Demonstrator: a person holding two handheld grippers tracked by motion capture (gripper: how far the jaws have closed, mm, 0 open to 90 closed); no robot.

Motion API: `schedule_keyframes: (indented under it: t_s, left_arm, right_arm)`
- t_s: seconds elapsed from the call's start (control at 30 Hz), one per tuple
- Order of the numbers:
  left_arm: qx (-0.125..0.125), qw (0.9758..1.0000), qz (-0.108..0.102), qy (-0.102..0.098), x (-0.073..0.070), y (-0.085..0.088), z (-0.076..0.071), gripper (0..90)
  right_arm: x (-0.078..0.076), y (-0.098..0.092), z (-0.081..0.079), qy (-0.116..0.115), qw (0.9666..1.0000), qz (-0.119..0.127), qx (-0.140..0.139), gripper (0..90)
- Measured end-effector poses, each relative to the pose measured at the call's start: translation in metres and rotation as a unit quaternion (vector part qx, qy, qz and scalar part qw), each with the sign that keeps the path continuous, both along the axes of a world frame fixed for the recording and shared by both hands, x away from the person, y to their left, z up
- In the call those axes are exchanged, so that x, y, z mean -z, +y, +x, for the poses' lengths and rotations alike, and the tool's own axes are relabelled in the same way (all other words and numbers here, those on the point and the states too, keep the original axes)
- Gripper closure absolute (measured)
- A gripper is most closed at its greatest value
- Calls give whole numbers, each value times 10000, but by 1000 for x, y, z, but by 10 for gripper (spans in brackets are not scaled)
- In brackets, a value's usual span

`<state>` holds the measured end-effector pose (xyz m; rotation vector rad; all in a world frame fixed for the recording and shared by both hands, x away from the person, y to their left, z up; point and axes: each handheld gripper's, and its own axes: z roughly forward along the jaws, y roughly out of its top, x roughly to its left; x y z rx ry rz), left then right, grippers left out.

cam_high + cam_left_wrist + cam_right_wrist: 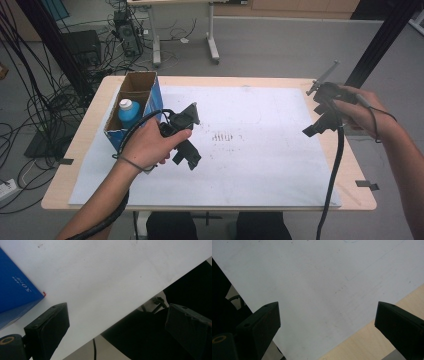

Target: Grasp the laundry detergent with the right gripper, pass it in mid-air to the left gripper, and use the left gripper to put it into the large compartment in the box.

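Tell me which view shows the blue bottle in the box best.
The high view: the blue bottle stands upright inside the open blue box, its white cap visible, beside the left gripper. The left gripper view catches just the box's outer wall; the right gripper view looks at the white sheet.

White lettering is seen on the side of the blue box (15,290) in the left gripper view. It stands turned at an angle to that camera; the larger characters can be read roughly as "SO", though the reading is uncertain, and a smaller line of print above them is too small to be made out. In the high view a patch of dark marks (222,136) is noted on the white sheet (260,165) near its middle; no letters or numbers can be told there. No other legible text, brand or sign is found.
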<state>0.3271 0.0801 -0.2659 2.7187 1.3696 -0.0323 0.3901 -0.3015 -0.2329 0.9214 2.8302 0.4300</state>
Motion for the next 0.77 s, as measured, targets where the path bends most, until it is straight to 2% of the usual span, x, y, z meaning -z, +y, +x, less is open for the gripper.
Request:
schedule_keyframes:
  t_s: [0.77]
  left_arm:
    - [-9, 10000, 2, -10, -3, 1, 1, 57]
  right_arm:
    - [-2, -1, -1, -8, 10000, 0, 5, 61]
